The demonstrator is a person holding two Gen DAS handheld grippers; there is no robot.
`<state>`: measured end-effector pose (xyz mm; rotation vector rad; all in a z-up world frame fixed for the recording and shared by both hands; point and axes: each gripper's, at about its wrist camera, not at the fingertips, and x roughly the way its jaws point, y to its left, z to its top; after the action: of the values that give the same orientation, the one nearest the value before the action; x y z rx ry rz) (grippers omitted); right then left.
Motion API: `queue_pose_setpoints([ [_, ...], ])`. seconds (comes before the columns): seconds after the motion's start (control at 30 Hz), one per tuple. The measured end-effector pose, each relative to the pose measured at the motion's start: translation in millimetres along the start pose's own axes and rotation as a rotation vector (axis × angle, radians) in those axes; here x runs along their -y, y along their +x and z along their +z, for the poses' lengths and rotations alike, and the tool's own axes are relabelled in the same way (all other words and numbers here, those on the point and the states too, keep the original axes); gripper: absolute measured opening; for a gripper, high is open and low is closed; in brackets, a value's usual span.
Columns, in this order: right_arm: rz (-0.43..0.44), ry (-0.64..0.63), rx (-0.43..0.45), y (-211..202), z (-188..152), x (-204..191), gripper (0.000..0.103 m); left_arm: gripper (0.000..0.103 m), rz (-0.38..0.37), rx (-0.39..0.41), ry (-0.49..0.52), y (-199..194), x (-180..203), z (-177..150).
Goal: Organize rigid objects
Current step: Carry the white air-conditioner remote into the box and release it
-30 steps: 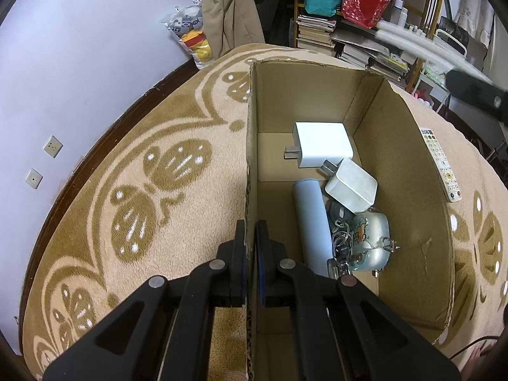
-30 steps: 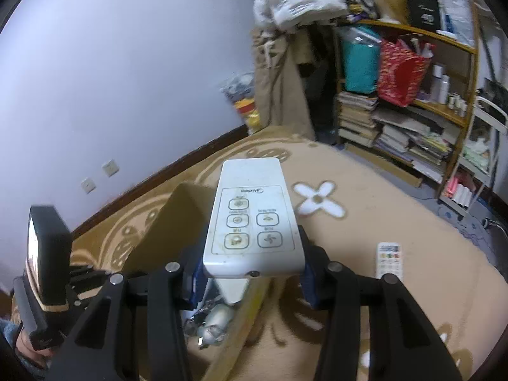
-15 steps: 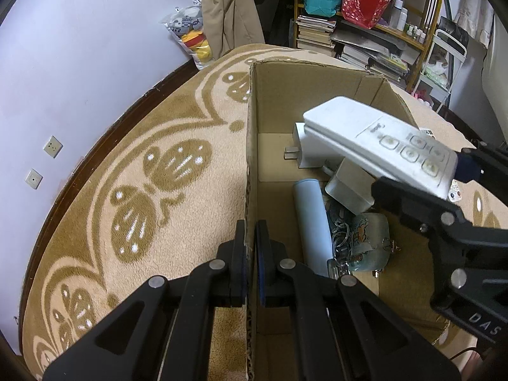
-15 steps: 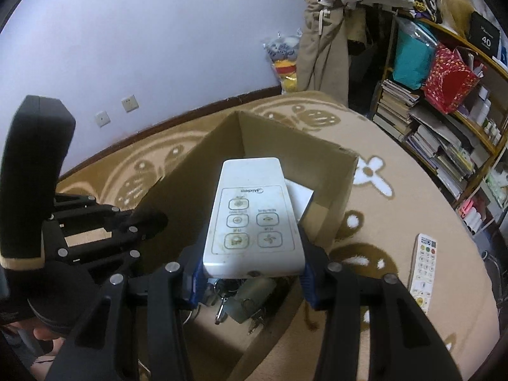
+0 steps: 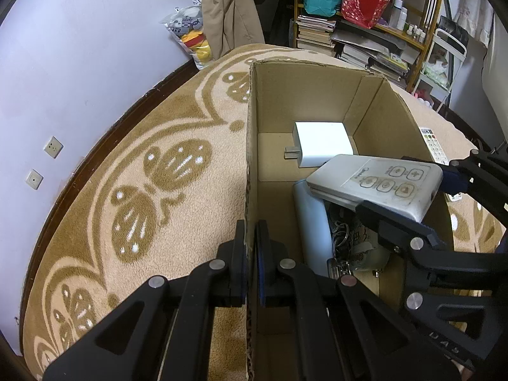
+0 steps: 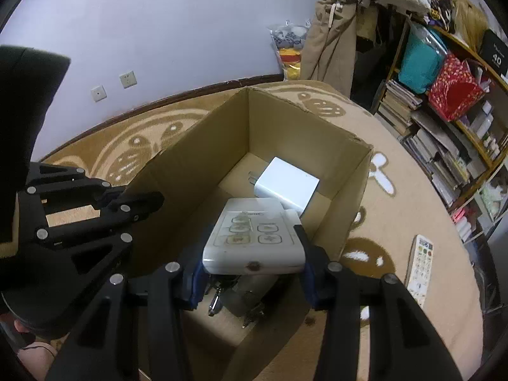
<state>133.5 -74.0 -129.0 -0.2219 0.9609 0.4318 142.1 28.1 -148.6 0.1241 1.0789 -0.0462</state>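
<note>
Right gripper (image 6: 250, 270) clamps flat white rectangular four-button remote (image 6: 254, 235) crosswise, long axis pointing ahead, hovering inside open brown cardboard box (image 6: 304, 133). Below: clutter; beyond: white plug adapter (image 6: 287, 184). Left gripper (image 5: 250, 263) pinches box's near wall.

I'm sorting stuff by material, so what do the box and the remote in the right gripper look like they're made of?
Box: brown corrugated cardboard, matte, with raw fluted edges. Remote: hard white plastic, smooth, slightly grimy, probably with rubbery buttons.
</note>
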Motion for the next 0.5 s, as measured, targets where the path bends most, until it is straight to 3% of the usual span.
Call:
queue_pose_setpoints([
  [0.33, 0.066, 0.122, 0.061, -18.6, 3.5, 21.7, 0.053, 0.005, -0.003, 0.0, -0.002, -0.3, -0.5, 0.6],
  [0.5, -0.004, 0.15, 0.166, -45.6, 9.7, 35.5, 0.077, 0.005, -0.003, 0.001, -0.004, -0.4, -0.7, 0.1],
])
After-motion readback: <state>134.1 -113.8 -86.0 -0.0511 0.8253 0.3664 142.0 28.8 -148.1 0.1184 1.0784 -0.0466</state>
